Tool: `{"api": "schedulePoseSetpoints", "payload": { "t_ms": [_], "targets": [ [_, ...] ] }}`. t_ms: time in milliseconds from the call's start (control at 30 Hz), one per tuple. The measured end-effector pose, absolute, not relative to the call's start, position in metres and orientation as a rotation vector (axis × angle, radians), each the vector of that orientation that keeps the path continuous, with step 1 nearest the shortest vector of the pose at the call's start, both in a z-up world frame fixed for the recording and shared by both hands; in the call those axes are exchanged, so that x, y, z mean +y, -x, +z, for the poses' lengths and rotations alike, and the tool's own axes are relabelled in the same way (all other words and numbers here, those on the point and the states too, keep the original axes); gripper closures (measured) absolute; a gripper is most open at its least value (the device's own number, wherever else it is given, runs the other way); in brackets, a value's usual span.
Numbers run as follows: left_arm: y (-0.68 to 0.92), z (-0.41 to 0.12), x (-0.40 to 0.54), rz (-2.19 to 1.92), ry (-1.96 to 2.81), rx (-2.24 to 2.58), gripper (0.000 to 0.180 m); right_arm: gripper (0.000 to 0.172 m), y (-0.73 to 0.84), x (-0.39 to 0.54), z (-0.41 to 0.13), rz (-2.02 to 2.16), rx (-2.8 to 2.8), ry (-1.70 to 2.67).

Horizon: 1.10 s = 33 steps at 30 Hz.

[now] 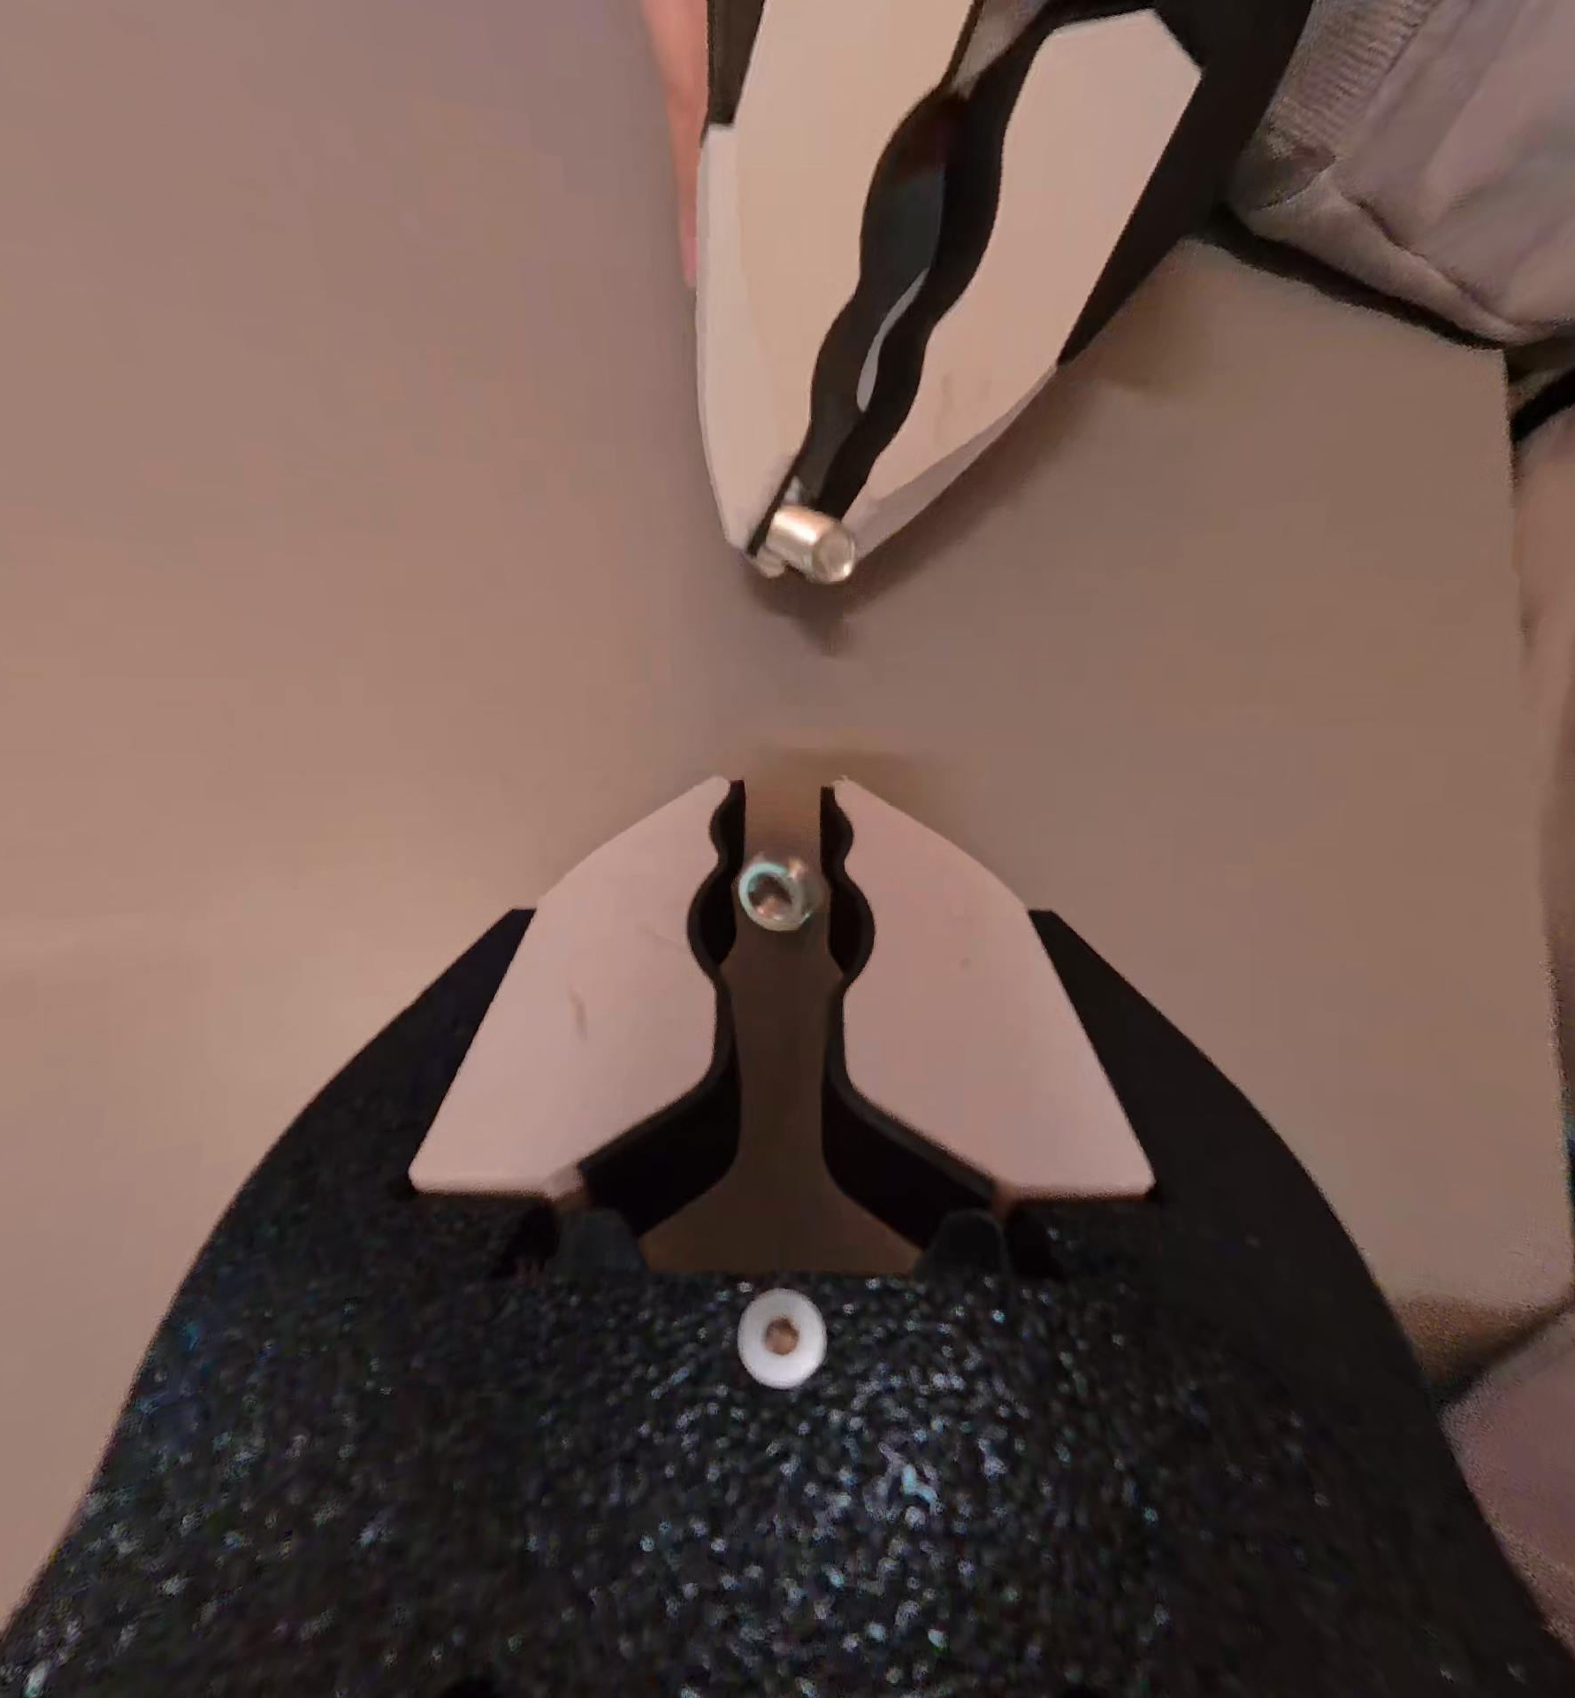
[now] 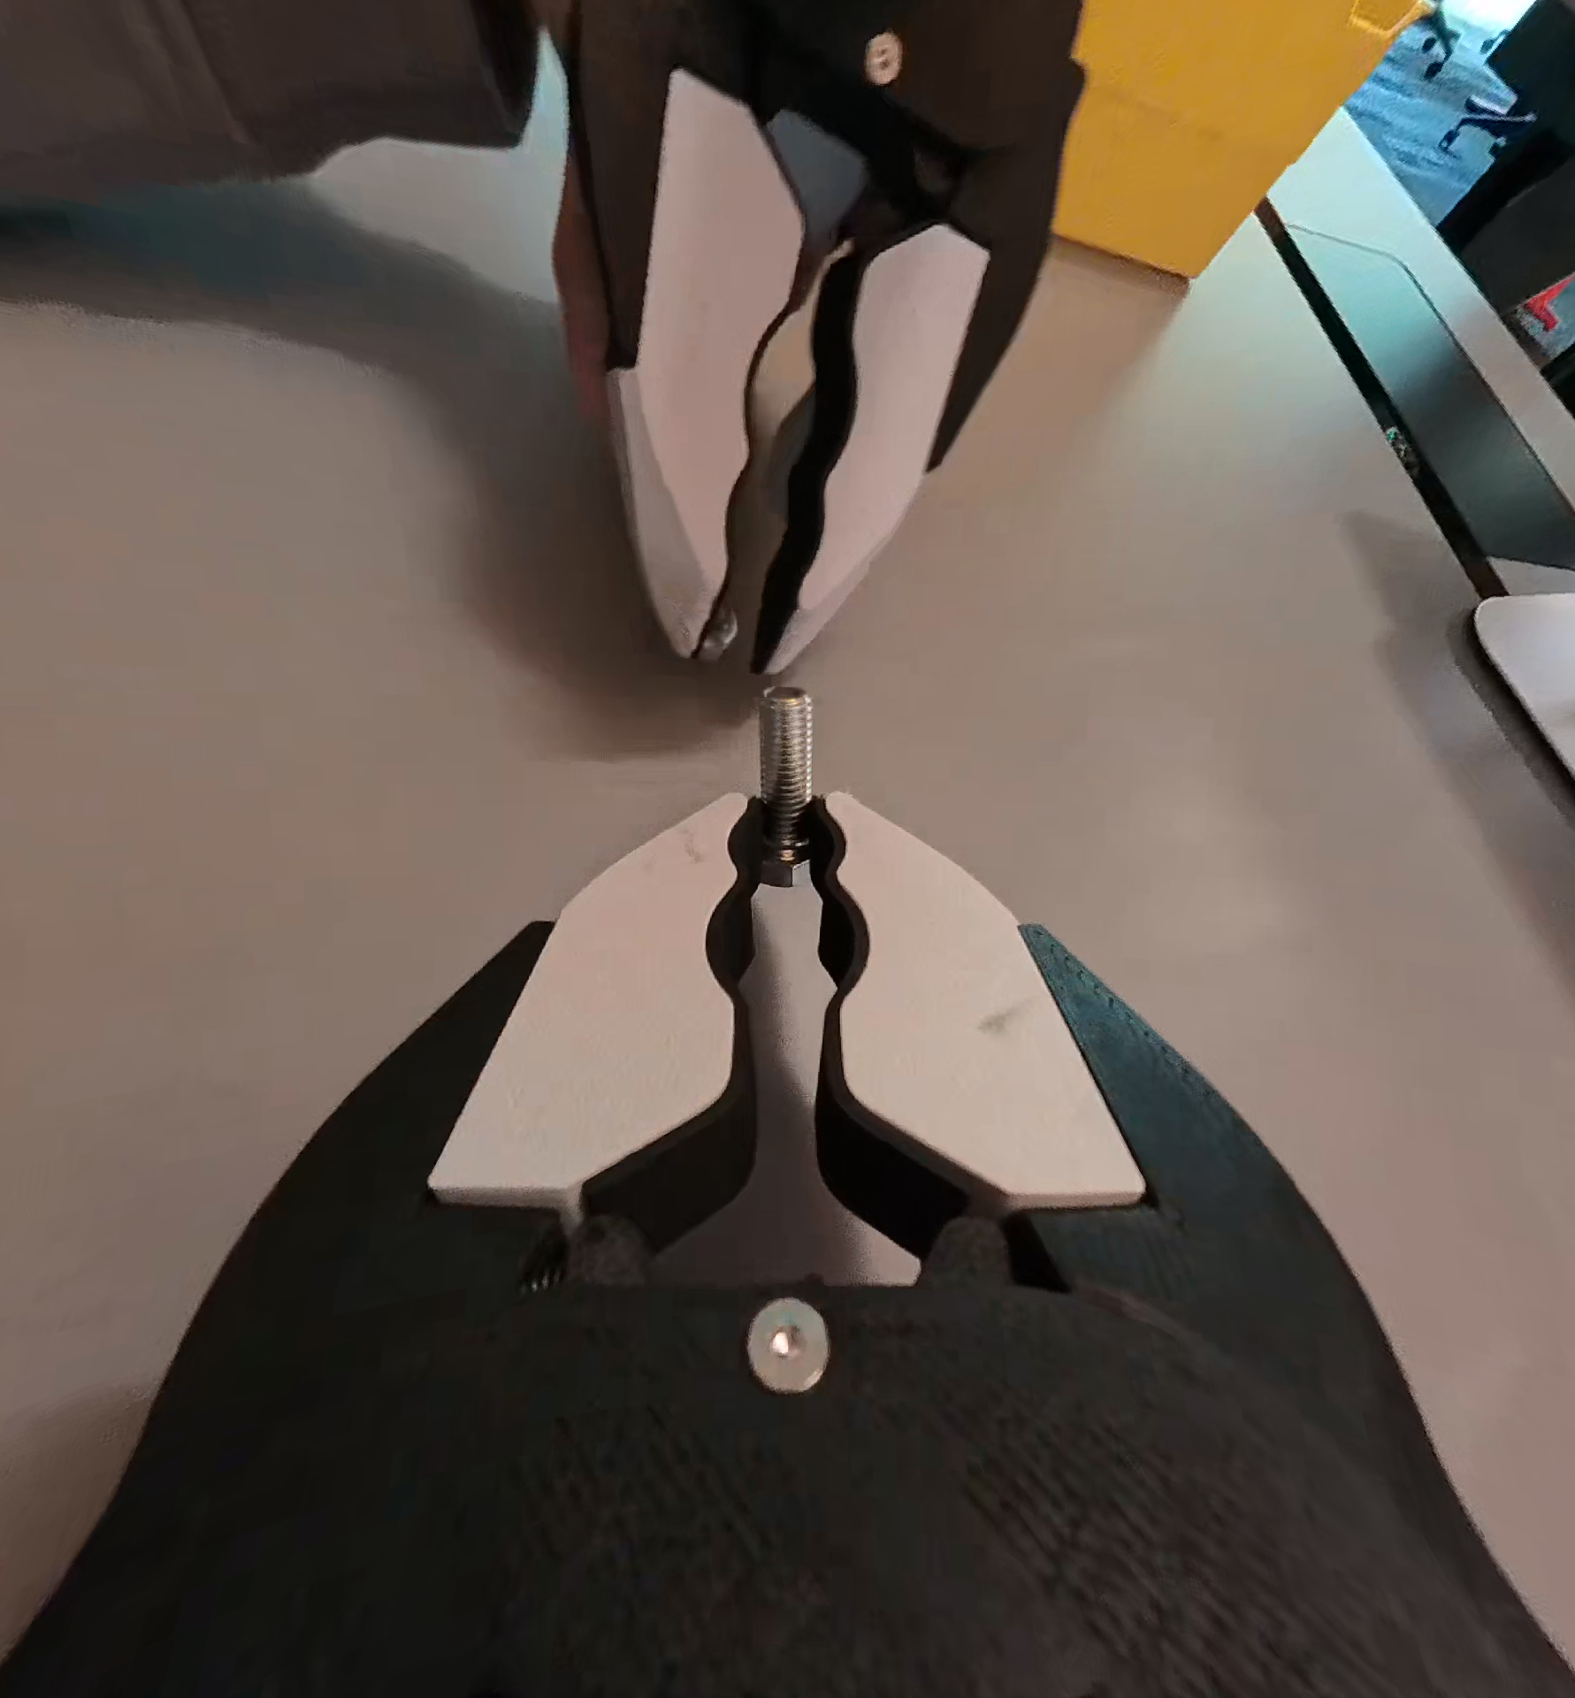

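the right gripper (image 2: pixel 785 809) is pinching a silver bolt (image 2: pixel 785 753): both dark inner pads press on the threaded shaft just above its six-sided head, and the rest of the thread sticks out past the fingertips, pointing toward the other tool. seen from the left wrist camera, that same bolt (image 1: pixel 811 549) juts from the closed tips of the right gripper above the beige table (image 1: pixel 306 551). the left gripper (image 1: pixel 782 790) has its fingers a little apart with a small silver nut (image 1: pixel 772 893) between them, its hole facing the camera; the nut touches the right-hand pad, while a dark gap shows on the other side, so whether it is truly squeezed cannot be told. in the right wrist view the left gripper's tips (image 2: pixel 730 643) point down close to the end of the bolt, with a bit of metal showing at one tip. a yellow box (image 2: pixel 1206 119) stands farther back on the table, and a grey sleeve (image 1: pixel 1426 165) shows at the edge.
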<state>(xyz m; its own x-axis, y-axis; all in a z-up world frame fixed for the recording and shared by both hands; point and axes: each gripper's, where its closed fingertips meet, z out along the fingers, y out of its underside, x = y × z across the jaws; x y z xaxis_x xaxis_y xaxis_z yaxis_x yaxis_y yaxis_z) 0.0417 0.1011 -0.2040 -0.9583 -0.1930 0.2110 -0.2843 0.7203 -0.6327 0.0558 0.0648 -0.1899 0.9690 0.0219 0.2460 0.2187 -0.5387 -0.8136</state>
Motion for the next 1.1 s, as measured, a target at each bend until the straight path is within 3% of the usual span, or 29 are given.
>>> {"api": "schedulePoseSetpoints", "payload": {
  "t_ms": [33, 267, 467, 667, 833, 867, 1067, 1100],
  "targets": [
    [-0.042, -0.206, 0.103, 1.094, -0.4, -2.818, 0.166, 0.163, -0.058, 0.065, -0.19, -0.268, -0.161, 2.131],
    [-0.041, -0.169, 0.127, 1.503, -0.594, -2.887, 0.162, 0.163, -0.068, 0.066, -0.185, -0.35, -0.107, 2.114],
    [-0.023, -0.198, 0.101, 1.435, -0.426, -3.004, 0.157, 0.163, -0.066, 0.069, -0.175, -0.32, -0.087, 2.042],
    [-0.038, -0.219, 0.098, 1.251, -0.56, -3.027, 0.154, 0.163, -0.063, 0.07, -0.167, -0.271, -0.071, 1.987],
    [-0.039, -0.22, 0.094, 1.239, -0.558, -2.996, 0.18, 0.163, -0.066, 0.068, -0.17, -0.273, -0.055, 1.998],
    [-0.04, -0.221, 0.094, 1.237, -0.567, -2.995, 0.17, 0.163, -0.067, 0.068, -0.171, -0.273, -0.054, 2.0],
    [-0.037, -0.221, 0.077, 1.233, -0.587, -2.981, 0.154, 0.163, -0.071, 0.065, -0.167, -0.285, -0.03, 1.982],
    [-0.039, -0.222, 0.077, 1.214, -0.609, -2.993, 0.161, 0.163, -0.071, 0.065, -0.167, -0.285, -0.03, 1.984]
  ]
}}
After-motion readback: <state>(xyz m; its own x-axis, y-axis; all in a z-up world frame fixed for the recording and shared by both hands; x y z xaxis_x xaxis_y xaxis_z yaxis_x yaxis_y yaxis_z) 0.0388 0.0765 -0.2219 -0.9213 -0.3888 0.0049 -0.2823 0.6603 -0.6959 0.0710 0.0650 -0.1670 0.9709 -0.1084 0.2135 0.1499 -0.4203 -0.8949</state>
